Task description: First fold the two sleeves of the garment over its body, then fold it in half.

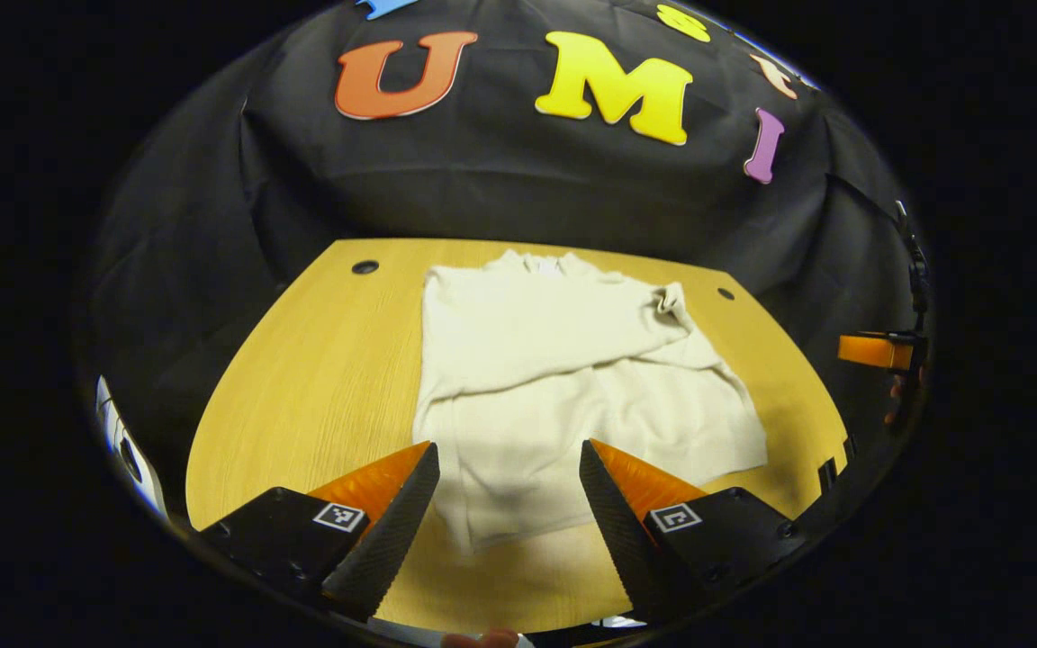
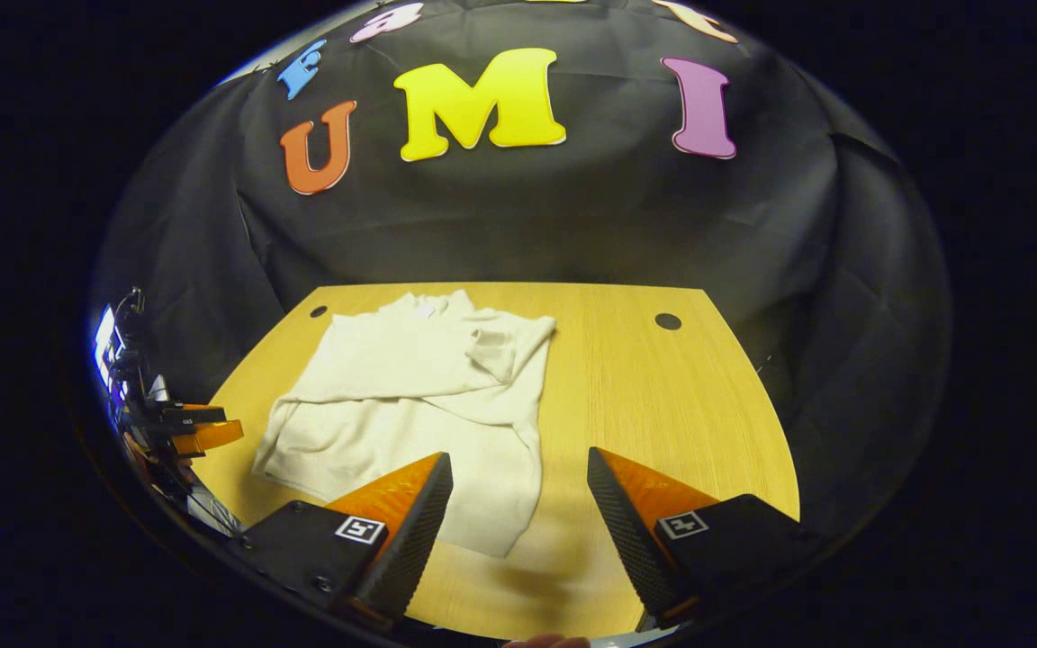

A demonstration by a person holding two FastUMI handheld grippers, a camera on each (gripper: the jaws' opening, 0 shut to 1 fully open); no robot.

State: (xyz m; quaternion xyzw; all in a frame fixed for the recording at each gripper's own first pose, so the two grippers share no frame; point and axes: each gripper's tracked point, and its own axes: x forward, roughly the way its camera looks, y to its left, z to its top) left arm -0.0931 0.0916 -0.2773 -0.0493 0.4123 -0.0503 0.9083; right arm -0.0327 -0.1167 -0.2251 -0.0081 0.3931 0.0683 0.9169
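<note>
A cream garment (image 1: 563, 378) lies flat on the wooden table (image 1: 320, 360), collar toward the far edge, with both sleeves laid across its body. My left gripper (image 1: 509, 468) hovers open above the garment's near hem, holding nothing. In the right gripper view the same garment (image 2: 419, 396) lies left of centre. My right gripper (image 2: 518, 477) is open over the garment's near right corner and the bare wood beside it. The other gripper (image 2: 199, 432) shows at the far left edge of the right gripper view, and a gripper (image 1: 879, 351) shows at the far right of the left gripper view.
The table has two round cable holes at its far corners (image 1: 365, 267) (image 1: 725, 293). Black cloth closes off the back and sides. Bare wood lies left of the garment in the left gripper view and to its right (image 2: 662, 405) in the right gripper view.
</note>
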